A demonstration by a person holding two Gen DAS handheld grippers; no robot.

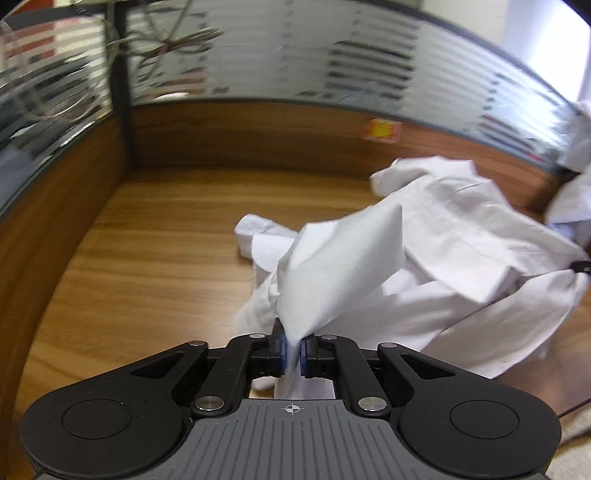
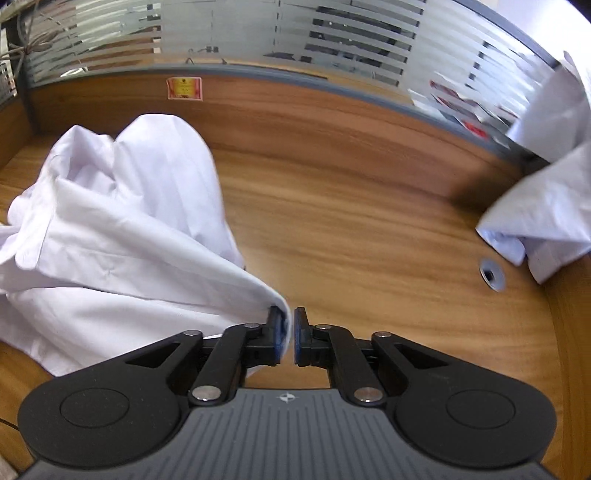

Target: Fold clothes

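Note:
A white shirt lies crumpled on the wooden desk, stretched between both grippers. My left gripper is shut on a raised corner of the shirt, and the cloth rises in a peak in front of its fingers. In the right wrist view the same white shirt fills the left side. My right gripper is shut on another edge of it, with cloth wrapped over the left finger. Part of the shirt hangs below both grippers, out of sight.
More white garments are piled at the desk's right end, also seen as white garments. A round cable grommet sits in the desk near them. Wooden partition walls with striped frosted glass enclose the back and left. A red sticker is on the back panel.

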